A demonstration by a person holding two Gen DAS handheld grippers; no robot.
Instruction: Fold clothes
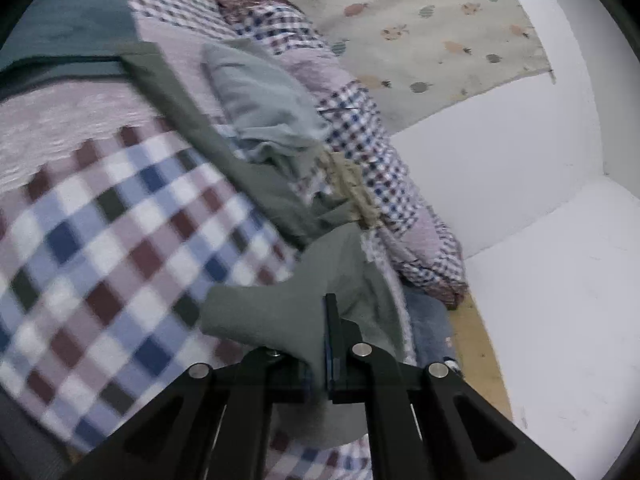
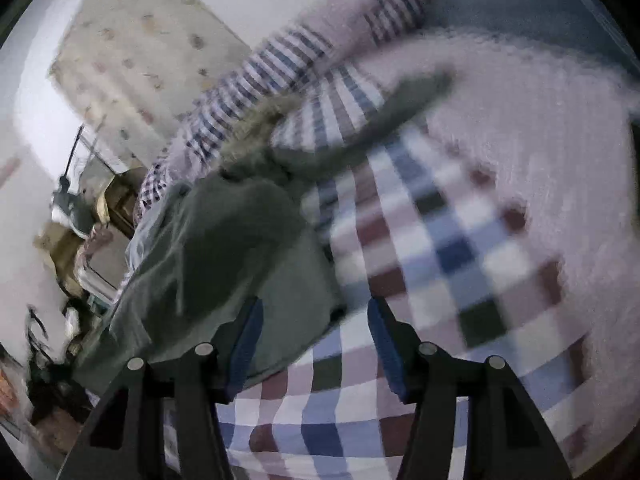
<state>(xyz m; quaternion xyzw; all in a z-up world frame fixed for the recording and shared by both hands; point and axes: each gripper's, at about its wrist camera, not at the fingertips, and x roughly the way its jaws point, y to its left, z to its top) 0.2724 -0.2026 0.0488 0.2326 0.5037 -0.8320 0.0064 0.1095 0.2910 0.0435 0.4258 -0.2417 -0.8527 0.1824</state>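
Note:
A grey-green garment [image 1: 224,148] lies stretched across the checked quilt [image 1: 100,232] on the bed. My left gripper [image 1: 326,334] is shut on one end of that garment, and the cloth bunches over its fingers. A paler grey garment [image 1: 264,96] lies crumpled beyond it. In the right wrist view the same grey-green garment [image 2: 224,248] is heaped at the left, with a strip [image 2: 384,116] trailing up to the right. My right gripper [image 2: 314,320] is open just above the quilt [image 2: 440,248], its left finger over the cloth's edge, nothing between the pads.
A rolled checked duvet [image 1: 360,136] runs along the bed's far side. Beyond it a white wall [image 1: 500,152] carries a cream hanging with small fruit prints [image 1: 432,28]. A teal cloth [image 1: 68,16] lies at the bed's far left. Boxes and clutter [image 2: 68,236] stand at left.

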